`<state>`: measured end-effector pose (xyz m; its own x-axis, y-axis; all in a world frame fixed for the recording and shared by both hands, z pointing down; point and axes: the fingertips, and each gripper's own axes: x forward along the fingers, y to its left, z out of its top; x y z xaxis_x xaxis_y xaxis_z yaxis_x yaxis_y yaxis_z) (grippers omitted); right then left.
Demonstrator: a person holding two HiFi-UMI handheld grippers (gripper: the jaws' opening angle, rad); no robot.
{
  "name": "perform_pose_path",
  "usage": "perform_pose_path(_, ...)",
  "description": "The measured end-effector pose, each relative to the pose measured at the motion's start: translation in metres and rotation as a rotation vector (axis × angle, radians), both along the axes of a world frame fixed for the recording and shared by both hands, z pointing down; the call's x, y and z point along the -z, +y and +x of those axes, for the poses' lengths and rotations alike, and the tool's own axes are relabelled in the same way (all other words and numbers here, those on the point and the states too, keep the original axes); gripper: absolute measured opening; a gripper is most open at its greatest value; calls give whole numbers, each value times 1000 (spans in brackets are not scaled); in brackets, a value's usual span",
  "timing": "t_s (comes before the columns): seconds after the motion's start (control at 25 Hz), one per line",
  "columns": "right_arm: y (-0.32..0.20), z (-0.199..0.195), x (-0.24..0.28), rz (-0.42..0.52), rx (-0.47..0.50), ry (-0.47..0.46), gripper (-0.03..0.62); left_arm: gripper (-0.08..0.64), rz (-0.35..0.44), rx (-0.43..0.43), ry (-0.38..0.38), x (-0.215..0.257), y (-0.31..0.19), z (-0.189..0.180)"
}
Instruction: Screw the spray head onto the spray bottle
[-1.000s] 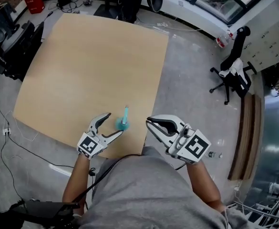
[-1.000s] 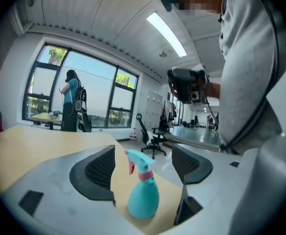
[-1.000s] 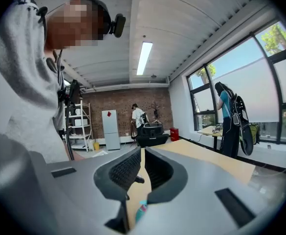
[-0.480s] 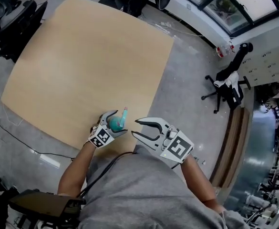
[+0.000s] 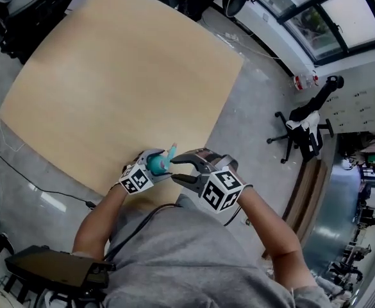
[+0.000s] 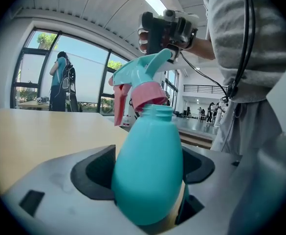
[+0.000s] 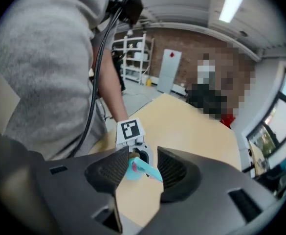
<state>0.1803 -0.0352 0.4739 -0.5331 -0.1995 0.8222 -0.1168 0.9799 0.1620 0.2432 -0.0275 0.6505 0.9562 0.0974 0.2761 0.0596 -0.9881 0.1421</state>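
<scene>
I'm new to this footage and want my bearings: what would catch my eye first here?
A teal spray bottle stands out at the wooden table's near edge, between the left gripper's fingers, whose jaws are closing on it. Its teal spray head with a pink collar sits tilted over the neck, not screwed down. The right gripper hovers just beside it, jaws opening and empty.

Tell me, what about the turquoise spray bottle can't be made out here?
- Base of the spray bottle: in the left gripper view it drops behind the left gripper, whose jaws are closing on it.
- Whether the threads have caught: the pink collar of the spray head covers the joint; the head view is too small.
- Contents: the bottle's wall is opaque.
</scene>
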Motion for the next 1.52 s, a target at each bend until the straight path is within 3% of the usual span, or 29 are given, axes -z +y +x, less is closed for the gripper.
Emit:
perform_pose_path(0.2, -2, 1, -45, -6, 358, 274, 178, 374, -10, 4, 16, -2, 0, -2)
perform_pose_path(0.4, 1, 0, -70, -119, 488, 355, 178, 374, -15, 9, 21, 1, 1, -5)
perform_pose_path(0.52, 4, 4, -85, -168, 519, 383, 178, 374, -14, 11, 23, 0, 0, -7)
perform_pose_path(0.8, -2, 5, -102, -141, 526, 367, 173, 374, -11, 12, 27, -1, 0, -5)
perform_pose_path(0.88, -3, 2, -102, -152, 517, 359, 130, 374, -11, 12, 25, -1, -1, -6)
perform_pose_path(1.12, -3, 0, -99, -171, 462, 378, 126, 374, -12, 10, 27, 2, 0, -7)
perform_pose_path(1.24, 1, -4, -98, -141, 465, 414, 126, 374, -10, 11, 28, 1, 1, -8)
perform_pose_path(1.52, 10, -8, -103, 26, 563, 576, 126, 374, -11, 13, 35, -3, 4, -9)
